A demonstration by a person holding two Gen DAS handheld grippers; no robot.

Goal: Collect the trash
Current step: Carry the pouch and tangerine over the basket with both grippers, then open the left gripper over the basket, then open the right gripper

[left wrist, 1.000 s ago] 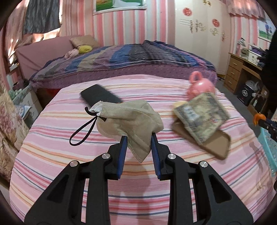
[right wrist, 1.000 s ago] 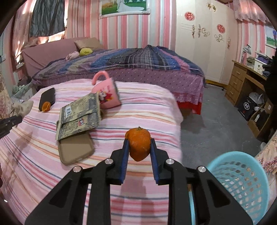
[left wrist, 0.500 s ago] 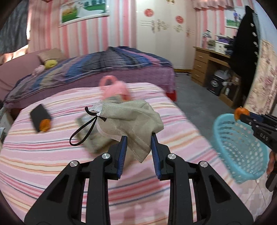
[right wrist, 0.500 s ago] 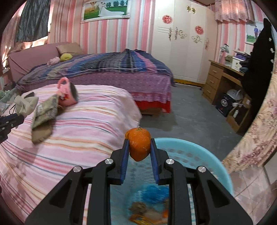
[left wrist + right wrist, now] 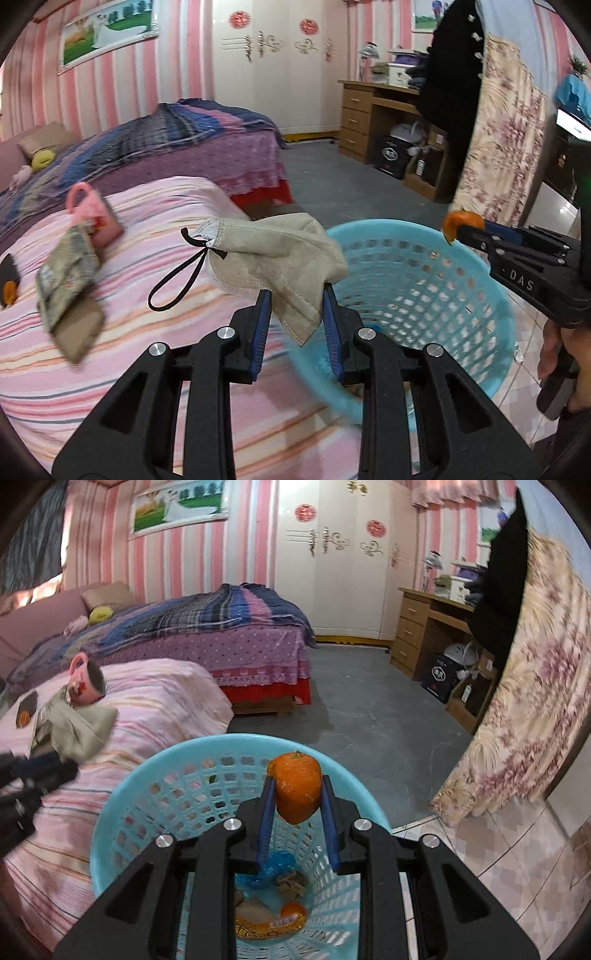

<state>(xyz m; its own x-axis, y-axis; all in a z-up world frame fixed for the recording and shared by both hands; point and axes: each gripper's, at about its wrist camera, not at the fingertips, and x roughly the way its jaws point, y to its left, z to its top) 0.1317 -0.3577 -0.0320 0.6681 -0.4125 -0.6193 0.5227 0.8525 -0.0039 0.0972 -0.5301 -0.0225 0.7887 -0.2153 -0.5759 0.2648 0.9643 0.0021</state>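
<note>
My left gripper [image 5: 297, 295] is shut on a beige face mask [image 5: 280, 254] with a black ear loop, held in the air at the near rim of the light blue mesh basket [image 5: 417, 266]. My right gripper [image 5: 297, 790] is shut on an orange peel [image 5: 297, 790] and hangs over the basket [image 5: 155, 805], which holds several scraps at its bottom. In the left wrist view the right gripper [image 5: 465, 229] comes in from the right over the basket's far rim, a hand below it. In the right wrist view the mask [image 5: 79, 731] and left gripper show at the left edge.
The pink striped bed [image 5: 155, 229] beside the basket carries a pink mug [image 5: 94, 218], a printed packet on a brown flat thing [image 5: 70, 284], and a black object with an orange piece [image 5: 9, 288]. A second bed, a wooden desk [image 5: 424, 627] and a floral curtain [image 5: 535, 701] surround grey floor.
Both grippers have swung right, away from the bed, with their loads. The basket came into view and now lies under the right gripper and just ahead of the left one.
</note>
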